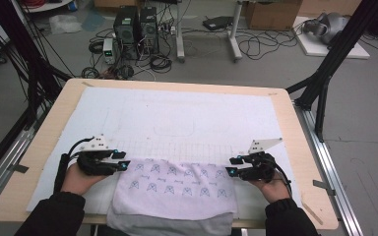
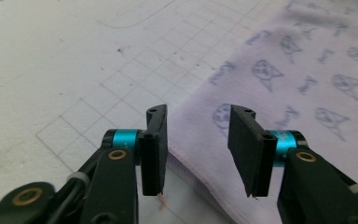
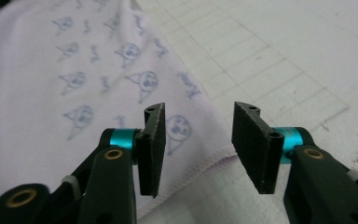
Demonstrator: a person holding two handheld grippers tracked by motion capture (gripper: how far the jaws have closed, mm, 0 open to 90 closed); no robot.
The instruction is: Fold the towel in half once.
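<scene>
A pale lilac cloth [image 1: 174, 189] printed with small blue figures lies folded at the table's near edge, and its lower part hangs over the front. My left gripper [image 1: 124, 165] hovers at the cloth's far left corner, open, its jaws either side of the hemmed edge [image 2: 200, 154]. My right gripper [image 1: 233, 166] is at the far right corner, also open, with the cloth's hem [image 3: 205, 161] between its jaws. Neither gripper holds the cloth [image 2: 307, 70] [image 3: 51, 84].
A white gridded mat [image 1: 177, 118] covers the wooden table [image 1: 305, 162]. Beyond the far edge, computer towers [image 1: 137, 27], cables and boxes stand on the floor. Black frame legs [image 1: 325, 73] rise at both sides.
</scene>
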